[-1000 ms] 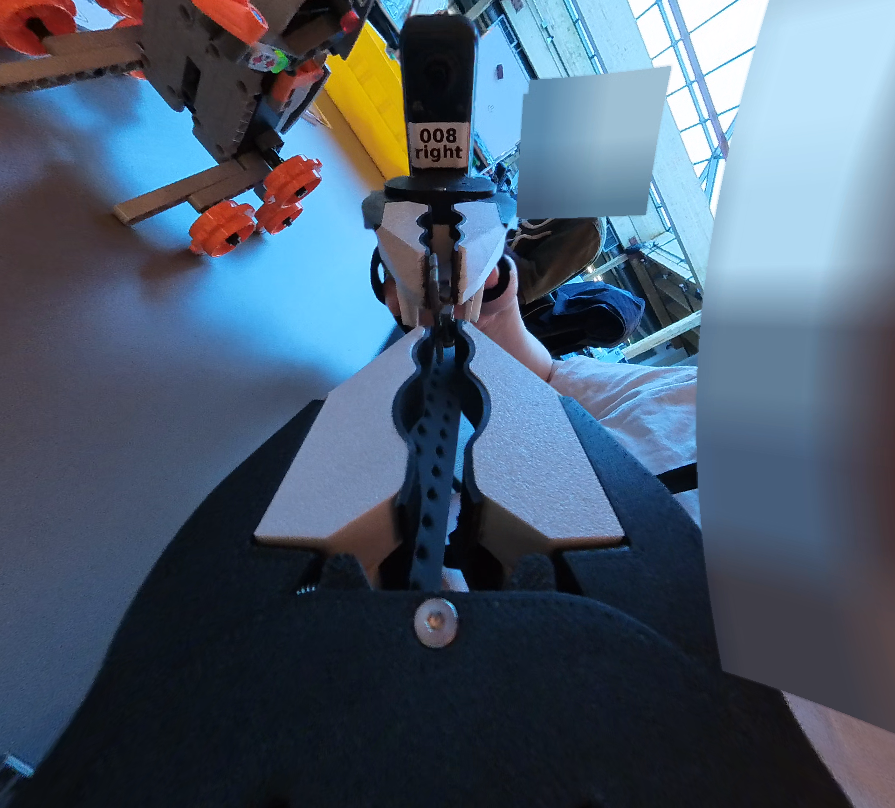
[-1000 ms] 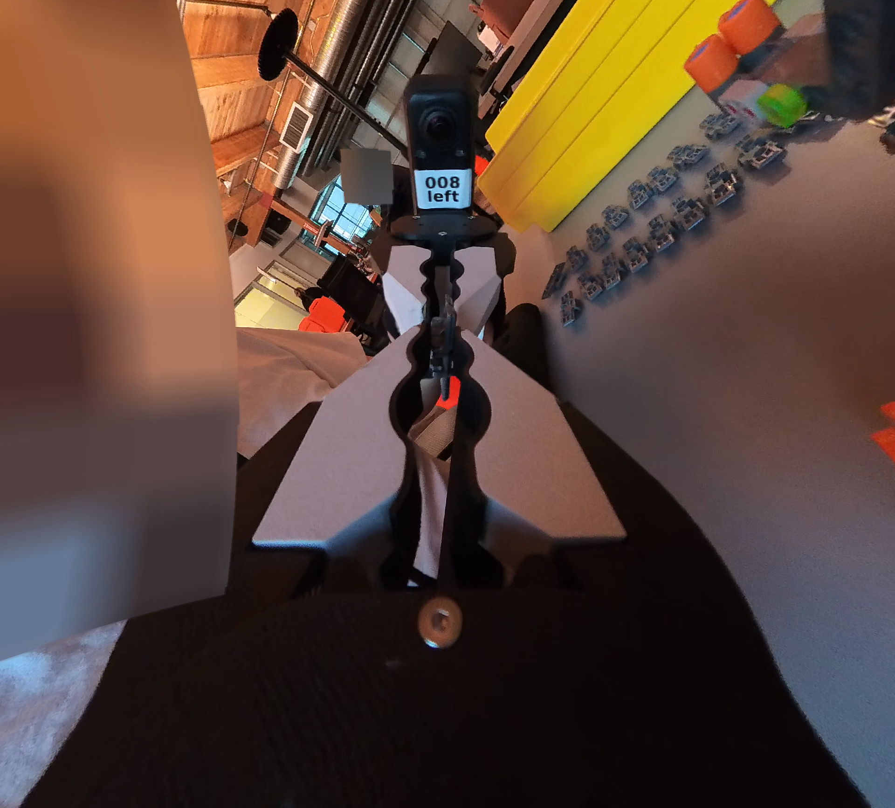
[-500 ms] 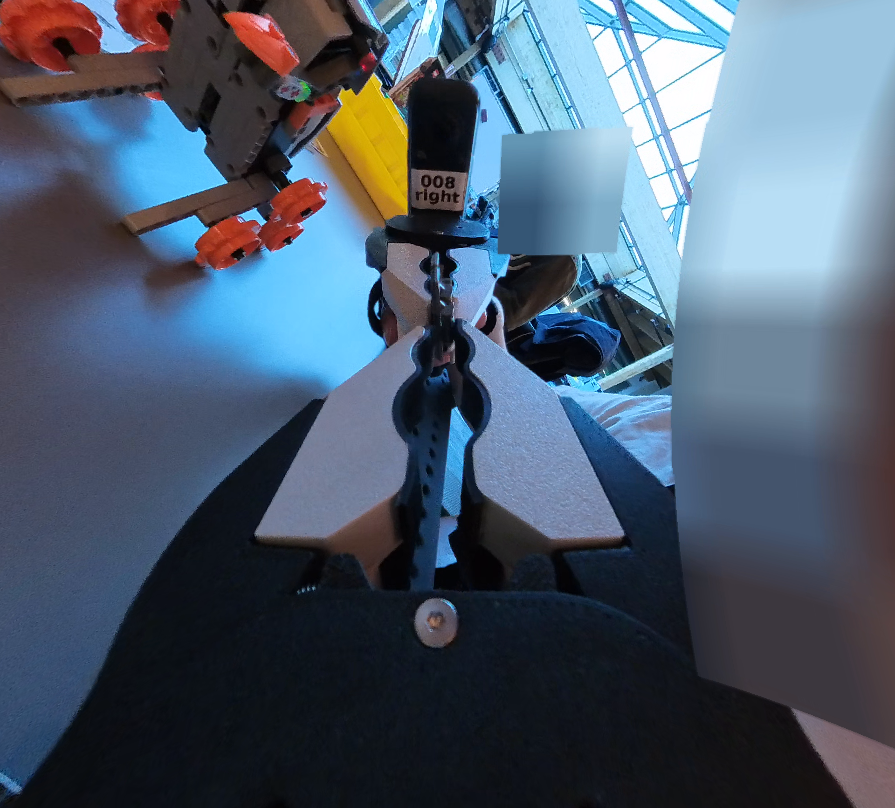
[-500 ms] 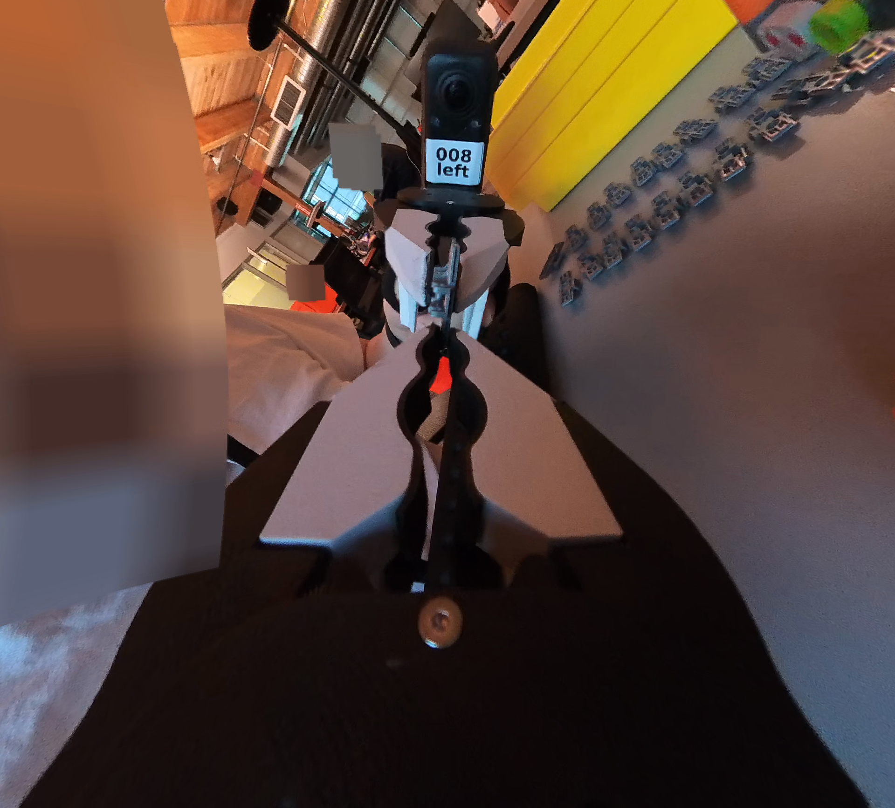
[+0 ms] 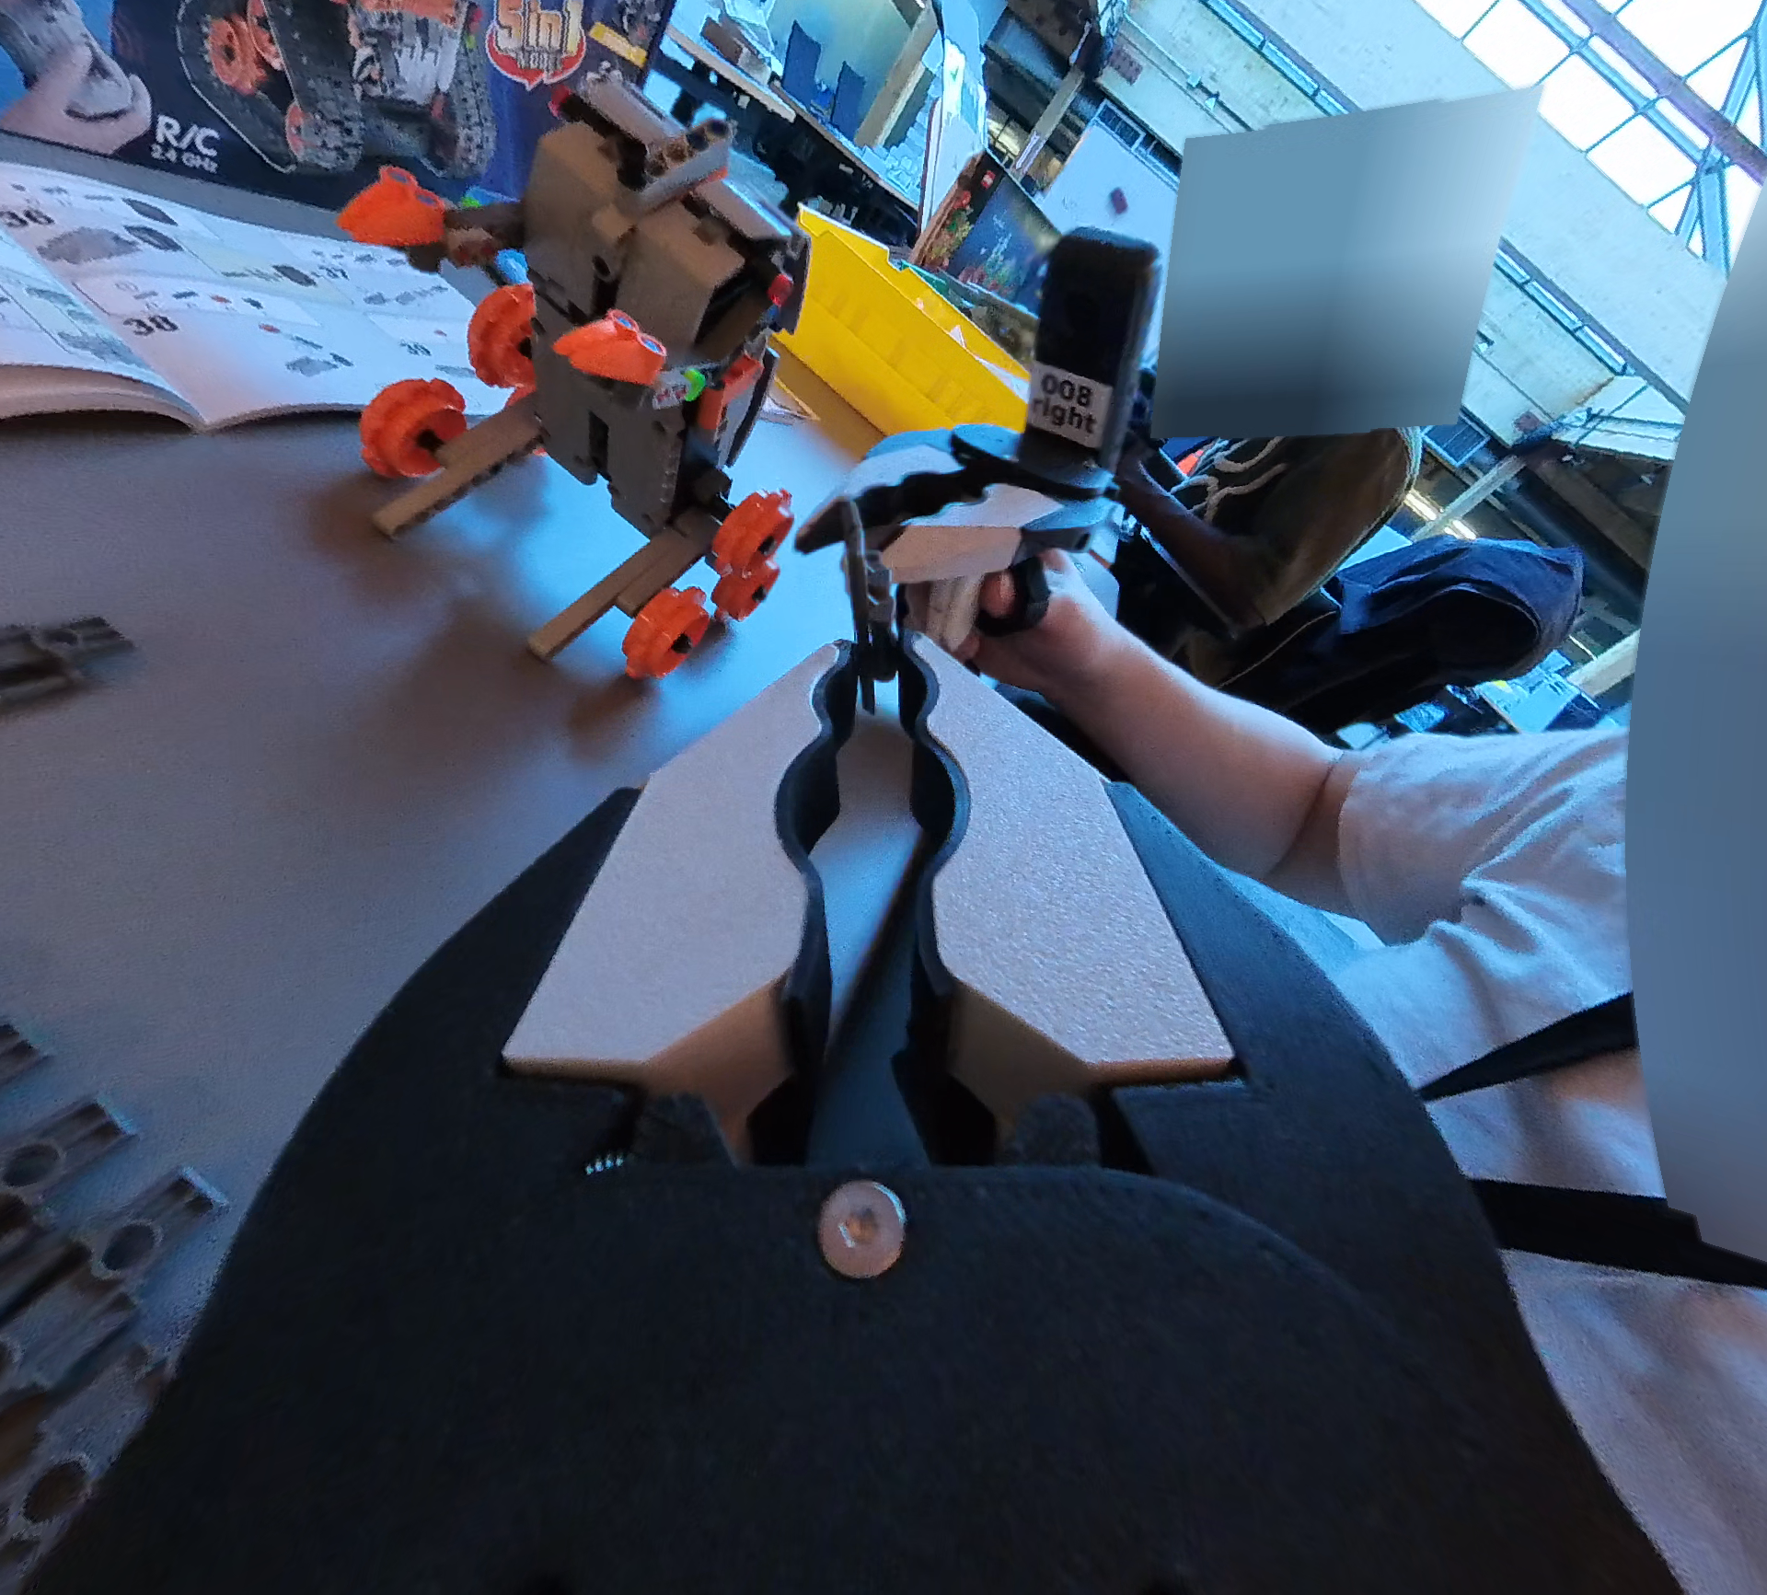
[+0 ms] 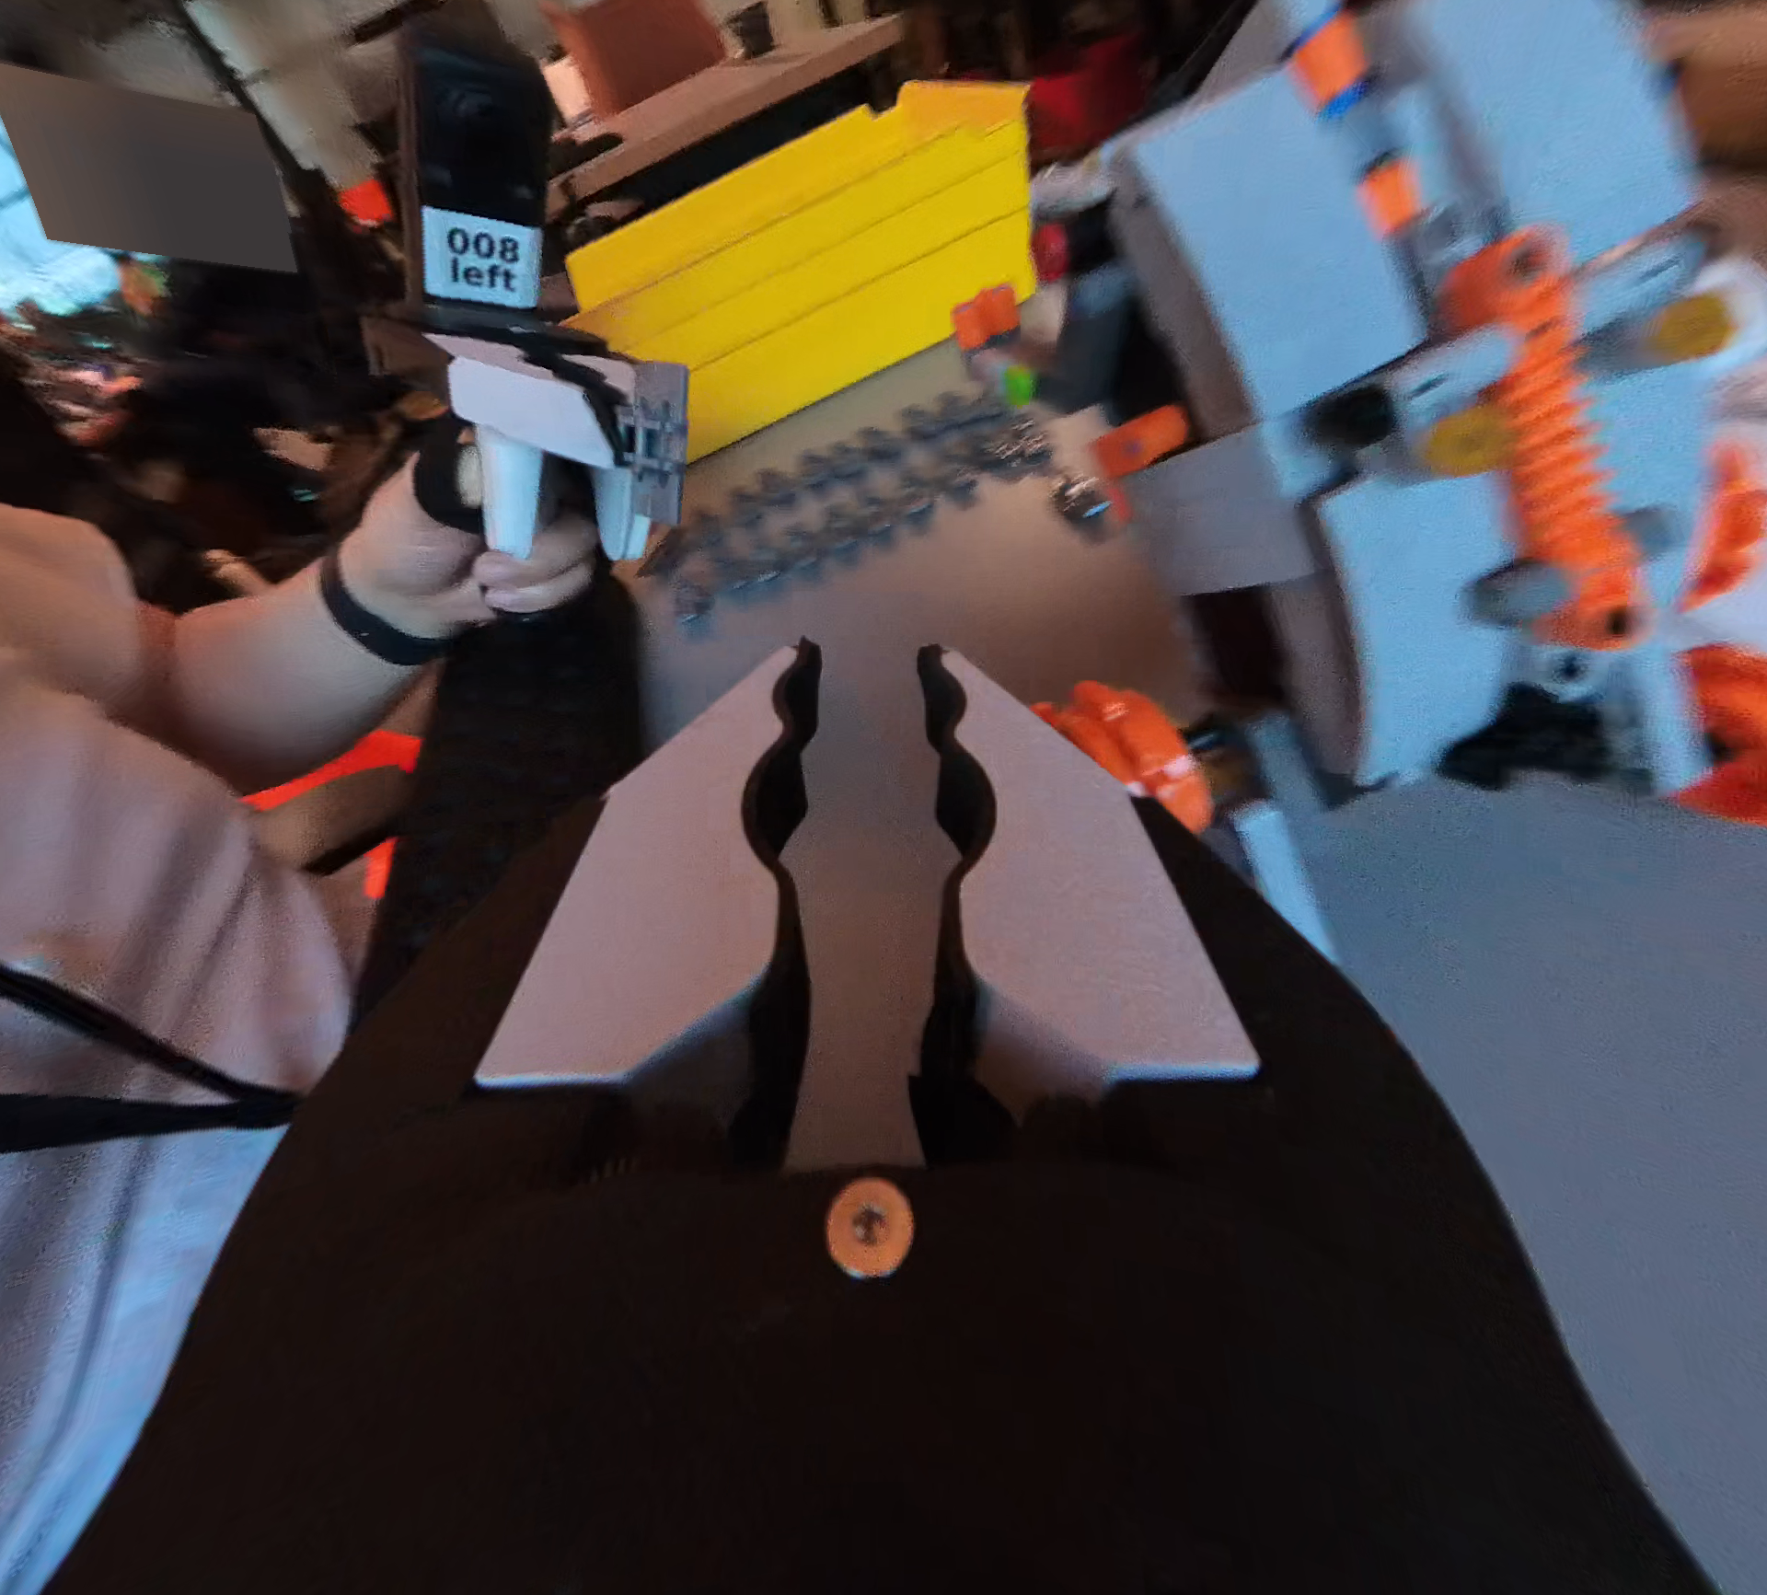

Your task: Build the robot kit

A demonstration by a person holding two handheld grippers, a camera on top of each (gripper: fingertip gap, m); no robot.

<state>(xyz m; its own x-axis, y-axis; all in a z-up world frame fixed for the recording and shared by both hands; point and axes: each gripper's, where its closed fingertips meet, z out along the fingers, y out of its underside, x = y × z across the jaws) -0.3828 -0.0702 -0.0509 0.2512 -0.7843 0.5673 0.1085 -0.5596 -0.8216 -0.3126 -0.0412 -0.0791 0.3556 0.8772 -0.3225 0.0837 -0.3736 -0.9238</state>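
Note:
My left gripper (image 5: 870,665) is shut on a thin dark grey beam with holes (image 5: 868,602), held edge-on, with its end sticking out past the tips. In the right wrist view the left gripper (image 6: 669,426) shows at upper left with the grey piece (image 6: 658,430) in its tips. My right gripper (image 6: 870,660) is open and empty above the grey table (image 6: 1530,1023). In the left wrist view it (image 5: 841,521) hovers just beyond the beam's end. A grey brick-built vehicle with orange wheels (image 5: 631,363) stands on the table behind, blurred at the right in the right wrist view (image 6: 1530,449).
An open instruction booklet (image 5: 143,306) and a printed box (image 5: 335,19) lie at the back left. A yellow bin (image 6: 813,287) stands at the table's far edge. Several small grey parts lie in rows (image 6: 861,459) and at the near left (image 5: 67,1214). A person's arm (image 5: 1195,746) reaches in.
The grippers were nose to nose, both closed on the dark beam. The right gripper has opened, let go and swung aside toward the vehicle. The left gripper keeps the beam.

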